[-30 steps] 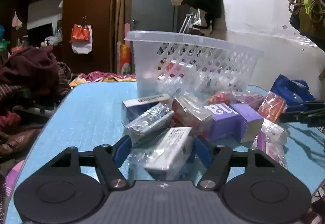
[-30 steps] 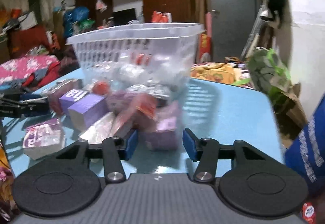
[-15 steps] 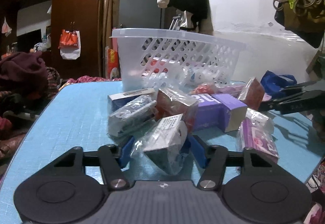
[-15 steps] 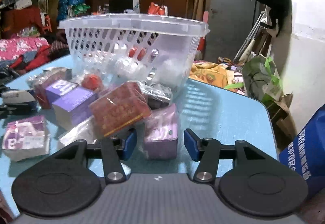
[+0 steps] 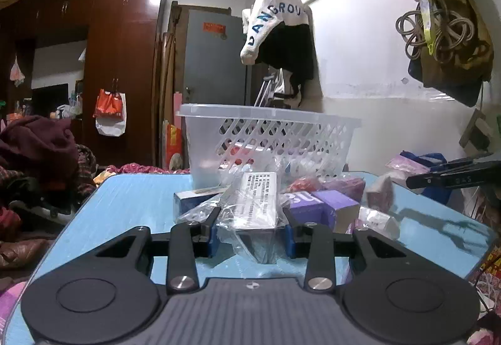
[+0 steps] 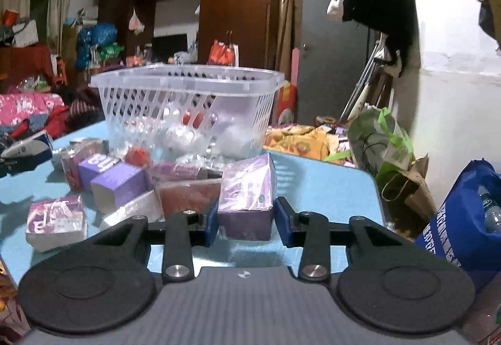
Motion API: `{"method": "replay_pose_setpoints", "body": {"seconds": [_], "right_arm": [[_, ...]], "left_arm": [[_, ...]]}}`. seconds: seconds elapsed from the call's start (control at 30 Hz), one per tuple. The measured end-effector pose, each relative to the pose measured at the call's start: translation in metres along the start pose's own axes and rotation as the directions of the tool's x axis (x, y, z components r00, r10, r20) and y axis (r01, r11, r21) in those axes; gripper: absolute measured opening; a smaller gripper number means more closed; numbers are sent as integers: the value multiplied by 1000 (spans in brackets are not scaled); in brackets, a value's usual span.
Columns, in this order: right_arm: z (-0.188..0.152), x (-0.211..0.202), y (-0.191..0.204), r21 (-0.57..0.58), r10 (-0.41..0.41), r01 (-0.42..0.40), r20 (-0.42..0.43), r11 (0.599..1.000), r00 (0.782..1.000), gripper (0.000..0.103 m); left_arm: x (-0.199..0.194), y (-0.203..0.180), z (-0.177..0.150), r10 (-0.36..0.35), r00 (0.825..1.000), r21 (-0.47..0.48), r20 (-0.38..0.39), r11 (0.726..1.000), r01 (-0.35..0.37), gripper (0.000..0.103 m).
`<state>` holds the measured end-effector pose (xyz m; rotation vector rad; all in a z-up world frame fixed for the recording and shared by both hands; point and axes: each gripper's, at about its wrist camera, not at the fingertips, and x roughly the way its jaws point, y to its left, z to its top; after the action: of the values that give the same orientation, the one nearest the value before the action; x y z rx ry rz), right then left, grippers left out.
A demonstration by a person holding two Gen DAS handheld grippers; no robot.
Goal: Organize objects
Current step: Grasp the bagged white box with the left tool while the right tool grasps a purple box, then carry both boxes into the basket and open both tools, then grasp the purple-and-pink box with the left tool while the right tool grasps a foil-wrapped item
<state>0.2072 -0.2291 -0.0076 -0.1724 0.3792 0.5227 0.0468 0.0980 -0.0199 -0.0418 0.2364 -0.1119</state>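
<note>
Clamped between my left gripper (image 5: 250,230) fingers is a bagged white box (image 5: 257,203), raised before the basket (image 5: 266,138). Right gripper (image 6: 245,221) fingers bracket a purple packet (image 6: 247,194) — whether both pads touch it, I cannot tell. Beyond lie more packets, then the basket (image 6: 188,107).

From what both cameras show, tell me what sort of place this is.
Probably a cluttered room in a home: a dark wooden wardrobe, a jacket hung on the wall, piled clothes, and a blue table bearing a plastic basket.
</note>
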Motion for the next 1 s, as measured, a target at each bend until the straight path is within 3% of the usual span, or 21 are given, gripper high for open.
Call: {"method": "replay_pose_setpoints", "body": {"seconds": [0.17,0.3,0.37,0.43,0.53,0.57,0.63,0.67,0.7,0.77,0.83,0.9,1.0], "right_arm": [[12,-2,8,0,24,-24,49,1000,998,41],[51,3,21,6,61,-62,129,998,990,41],[77,15,31,-31,54,-50,161,998,985,41],[101,37,38,-41,21,-15,138,999,990,41],[123,68,42,-50,33,-28,102,998,994,41],[127,77,43,-50,39,-34,90,998,995,43],[128,89,48,-70,26,-21,71,997,997,63],[126,90,53,-84,-9,16,73,996,997,89],[120,83,55,-93,-44,54,101,994,994,103],[102,57,59,-115,-50,75,207,991,977,103],[84,35,54,-81,-2,22,239,996,971,103],[61,23,42,-5,53,-53,204,999,977,103],[34,21,30,40,66,-71,107,997,992,103]], "left_arm": [[2,-1,16,-16,999,-31,46,999,18,41],[21,-5,72,-35,996,-22,88,999,37,41],[46,-7,107,-23,997,-24,74,999,25,41],[74,-10,135,2,999,-21,41,1000,-1,41],[114,-8,154,23,1000,-52,-20,998,-24,44],[123,-8,155,18,999,-52,-30,998,-20,48],[138,-10,152,72,997,-7,-28,997,-72,81],[143,-12,150,132,991,17,-33,991,-131,81],[142,-12,148,166,986,27,-34,986,-165,81],[126,-10,138,115,993,17,-5,993,-115,81],[105,-9,127,85,996,-1,12,996,-85,81],[80,-10,108,52,998,-6,26,999,-52,84],[47,-19,68,-38,999,-1,-3,999,38,88]]}}
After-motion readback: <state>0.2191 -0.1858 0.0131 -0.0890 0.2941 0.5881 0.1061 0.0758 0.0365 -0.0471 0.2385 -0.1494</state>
